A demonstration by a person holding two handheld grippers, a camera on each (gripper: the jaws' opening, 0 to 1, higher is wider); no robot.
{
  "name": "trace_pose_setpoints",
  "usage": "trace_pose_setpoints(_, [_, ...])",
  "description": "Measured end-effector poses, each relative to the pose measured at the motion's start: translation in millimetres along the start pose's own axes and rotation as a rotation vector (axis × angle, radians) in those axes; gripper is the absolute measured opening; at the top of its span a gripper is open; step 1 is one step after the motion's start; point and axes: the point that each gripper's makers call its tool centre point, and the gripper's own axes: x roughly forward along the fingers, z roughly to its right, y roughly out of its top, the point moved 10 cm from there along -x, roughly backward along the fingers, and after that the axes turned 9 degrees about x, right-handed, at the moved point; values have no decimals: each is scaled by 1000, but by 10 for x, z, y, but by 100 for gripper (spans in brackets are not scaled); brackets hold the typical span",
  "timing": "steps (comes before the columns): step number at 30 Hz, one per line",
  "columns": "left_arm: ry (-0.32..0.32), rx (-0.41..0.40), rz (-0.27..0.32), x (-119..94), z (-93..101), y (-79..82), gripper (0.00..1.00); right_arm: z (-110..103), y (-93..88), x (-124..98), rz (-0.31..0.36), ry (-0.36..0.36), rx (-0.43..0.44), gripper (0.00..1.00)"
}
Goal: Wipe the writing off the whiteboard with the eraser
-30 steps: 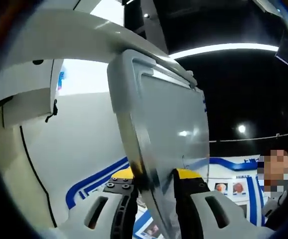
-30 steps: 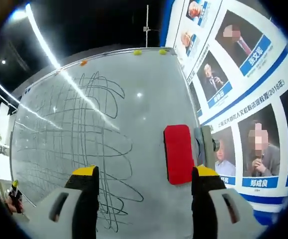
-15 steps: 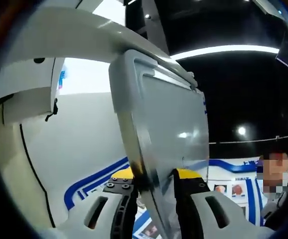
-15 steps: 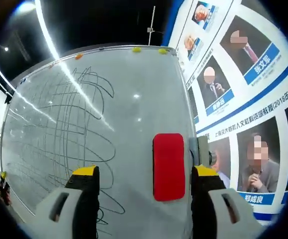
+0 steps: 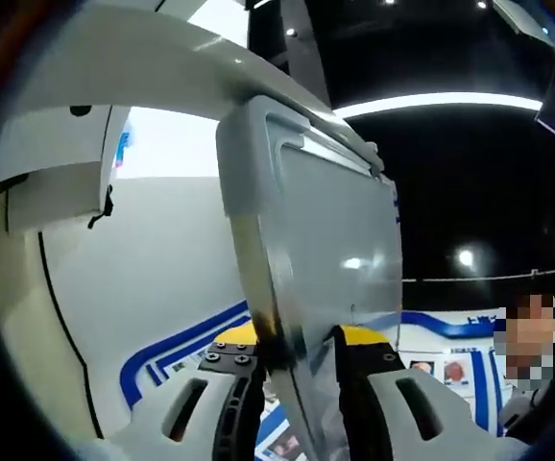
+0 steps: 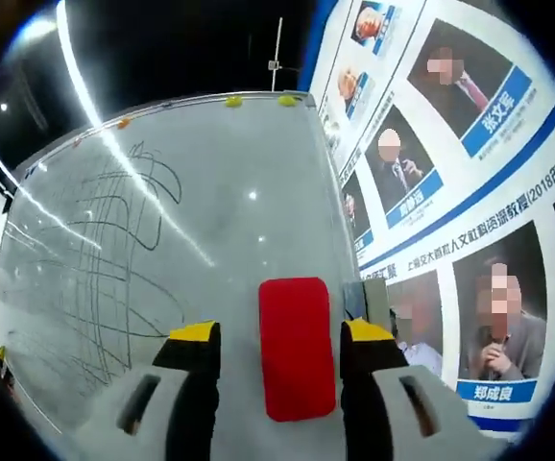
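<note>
In the right gripper view the whiteboard (image 6: pixel 210 192) stands upright, with black scribbles (image 6: pixel 85 259) over its left part. A red eraser (image 6: pixel 295 348) rests on the board's right part. My right gripper (image 6: pixel 281 331) is open and straddles the eraser: the right fingertip nearly touches it, and a gap remains on the left. In the left gripper view I see the whiteboard (image 5: pixel 325 240) nearly edge-on, with its grey frame. My left gripper (image 5: pixel 299 341) is shut on its lower edge.
Yellow magnets (image 6: pixel 231 100) sit on the board's top edge. A grey bracket (image 6: pixel 374 294) juts from the board's right edge. A wall of portrait posters (image 6: pixel 441 182) stands close on the right. A white wall with a blue stripe (image 5: pixel 162 279) lies left of the held board.
The right gripper has come up to the eraser, which now lies between its jaws, and the jaws have narrowed. The left gripper keeps its hold on the board.
</note>
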Motion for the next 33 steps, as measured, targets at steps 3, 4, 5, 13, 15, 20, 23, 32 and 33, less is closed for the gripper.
trace_pose_setpoints(3, [1, -1, 0, 1, 7, -4, 31, 16, 2, 7, 5, -1, 14, 41])
trace_pose_setpoints(4, [3, -8, -3, 2, 14, -6, 31, 49, 17, 34, 26, 6, 37, 40])
trace_pose_setpoints(5, [4, -8, -5, 8, 41, -19, 31, 53, 22, 53, 26, 9, 30, 40])
trace_pose_setpoints(13, [14, -20, -8, -6, -37, 34, 31, 118, 12, 145, -13, -3, -23, 38])
trace_pose_setpoints(15, [14, -21, -9, -11, -59, 47, 31, 150, 6, 156, -18, -14, 5, 38])
trace_pose_setpoints(20, [16, -26, -11, -2, -19, 22, 32, 173, -53, 171, -44, -1, 86, 35])
trace_pose_setpoints(23, [18, -29, -13, 1, -10, 19, 32, 170, -79, 186, -46, 21, 127, 33])
trace_pose_setpoints(32, [23, -40, -11, -10, -40, 44, 32, 146, -78, 172, -42, 24, 106, 31])
trace_pose_setpoints(33, [23, -41, -11, -11, -44, 48, 32, 148, -79, 171, -41, 24, 107, 31])
